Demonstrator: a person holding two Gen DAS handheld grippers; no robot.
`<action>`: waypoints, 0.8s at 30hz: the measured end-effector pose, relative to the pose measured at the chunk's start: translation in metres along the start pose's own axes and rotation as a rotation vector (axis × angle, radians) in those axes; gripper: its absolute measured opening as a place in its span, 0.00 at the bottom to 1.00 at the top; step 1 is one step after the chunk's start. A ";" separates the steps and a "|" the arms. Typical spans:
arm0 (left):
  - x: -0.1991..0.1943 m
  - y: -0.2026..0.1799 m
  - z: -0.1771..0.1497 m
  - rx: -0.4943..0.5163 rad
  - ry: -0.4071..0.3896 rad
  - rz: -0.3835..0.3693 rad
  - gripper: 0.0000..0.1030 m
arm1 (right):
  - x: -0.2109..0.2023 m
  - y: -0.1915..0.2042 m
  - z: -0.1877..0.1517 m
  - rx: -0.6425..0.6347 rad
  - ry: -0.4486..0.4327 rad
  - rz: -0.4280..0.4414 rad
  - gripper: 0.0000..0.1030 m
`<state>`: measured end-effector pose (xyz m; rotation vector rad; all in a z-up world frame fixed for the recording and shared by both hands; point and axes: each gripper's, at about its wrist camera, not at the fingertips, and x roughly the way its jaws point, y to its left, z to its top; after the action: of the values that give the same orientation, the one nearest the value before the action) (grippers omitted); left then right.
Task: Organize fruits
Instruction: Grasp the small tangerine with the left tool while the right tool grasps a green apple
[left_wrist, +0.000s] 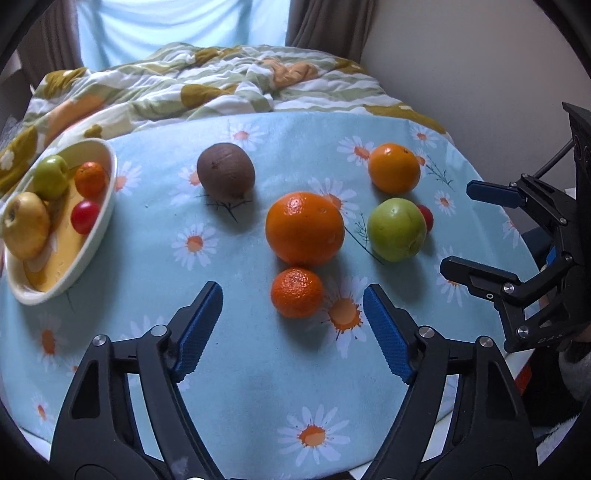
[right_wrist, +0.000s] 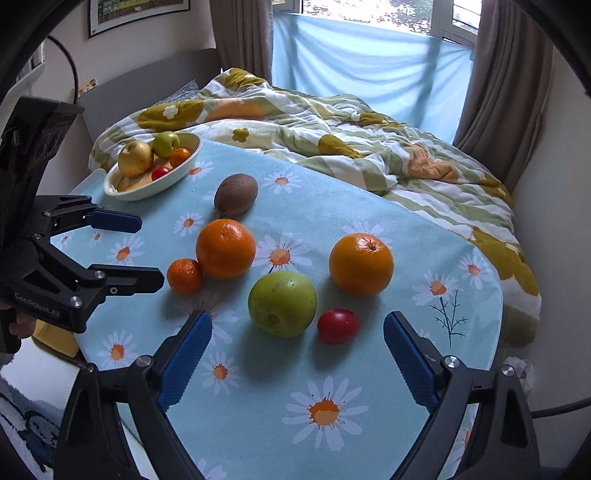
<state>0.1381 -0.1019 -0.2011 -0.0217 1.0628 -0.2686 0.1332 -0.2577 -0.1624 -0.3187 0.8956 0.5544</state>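
**Six fruits loose, dish part filled, both grippers empty**

The surface (left_wrist: 240, 369), draped in a daisy-print cloth, is seen with the sorting only partly done. The oval dish (left_wrist: 101, 221) at its far left edge already holds four pieces: a yellow apple (left_wrist: 26, 225), a small green apple (left_wrist: 51, 177), a small mandarin (left_wrist: 90, 179) and a red tomato (left_wrist: 85, 217).

Six pieces are left out on the cloth. The large orange (left_wrist: 304, 228) sits in the middle, with a second orange (left_wrist: 394, 168) well to its right. A green apple (right_wrist: 282, 303) lies nearest the right gripper (right_wrist: 297, 354), a kiwi (left_wrist: 226, 171) lies toward the dish, a loose mandarin (left_wrist: 297, 292) is touching the large orange, and a cherry tomato (right_wrist: 338, 325) sits just beside the green apple.

Both jaws are spread wide with nothing held. The left gripper (left_wrist: 293, 325) is lined up on the loose mandarin, so a pick appears to be in hand: a short advance, a gentle close around it without nudging the large orange, then a carry to the dish.
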 end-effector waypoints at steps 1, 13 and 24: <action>0.005 0.000 -0.001 -0.004 0.006 -0.001 0.76 | 0.005 -0.001 -0.001 -0.014 0.007 0.009 0.82; 0.035 -0.008 -0.009 -0.017 0.052 0.040 0.41 | 0.027 0.001 -0.004 -0.099 0.023 0.071 0.73; 0.028 0.000 -0.016 -0.050 0.052 0.057 0.41 | 0.041 0.008 0.001 -0.152 0.016 0.082 0.64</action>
<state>0.1367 -0.1063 -0.2328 -0.0292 1.1201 -0.1920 0.1495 -0.2382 -0.1950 -0.4262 0.8868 0.6988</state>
